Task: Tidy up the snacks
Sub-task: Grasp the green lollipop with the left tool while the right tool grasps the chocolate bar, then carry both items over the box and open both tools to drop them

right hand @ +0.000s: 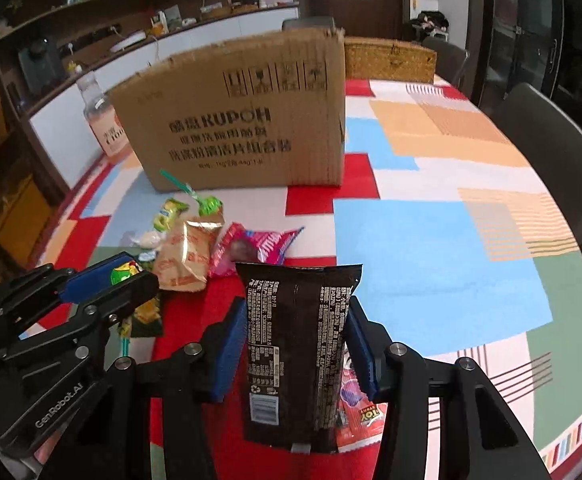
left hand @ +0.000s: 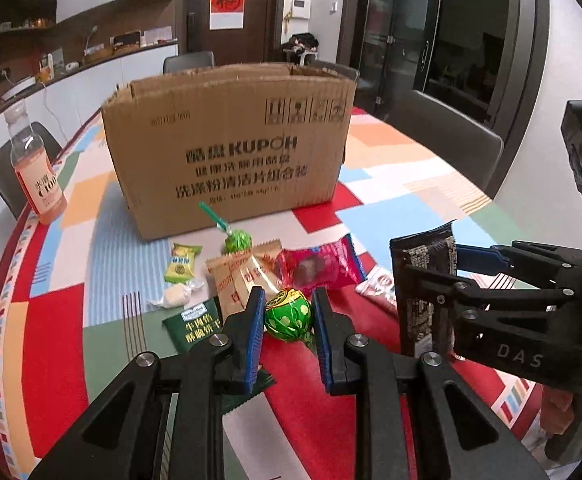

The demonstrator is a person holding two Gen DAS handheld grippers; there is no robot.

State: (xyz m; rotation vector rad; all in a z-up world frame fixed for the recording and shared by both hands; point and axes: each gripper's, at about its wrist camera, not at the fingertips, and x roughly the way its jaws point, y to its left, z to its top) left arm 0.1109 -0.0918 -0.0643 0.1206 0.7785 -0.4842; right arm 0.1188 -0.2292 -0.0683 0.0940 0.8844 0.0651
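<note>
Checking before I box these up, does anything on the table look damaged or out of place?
Only the cardboard box: its top edge is ragged, flaps apparently torn off. Snacks lie in a loose heap before it, including a beige packet and a red packet. Nothing looks spilled.

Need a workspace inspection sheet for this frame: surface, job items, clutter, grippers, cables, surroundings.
Surface: table under colourful patchwork cloth.
Job's things: cardboard box upright, open top; loose snack packets in front of it.
Clutter: drink bottle left of the box.
Grippers: left gripper shut on green lollipop; right gripper shut on dark packet.
Cables: nothing seen on the table.
Surroundings: chairs, counter, glass doors.
</note>
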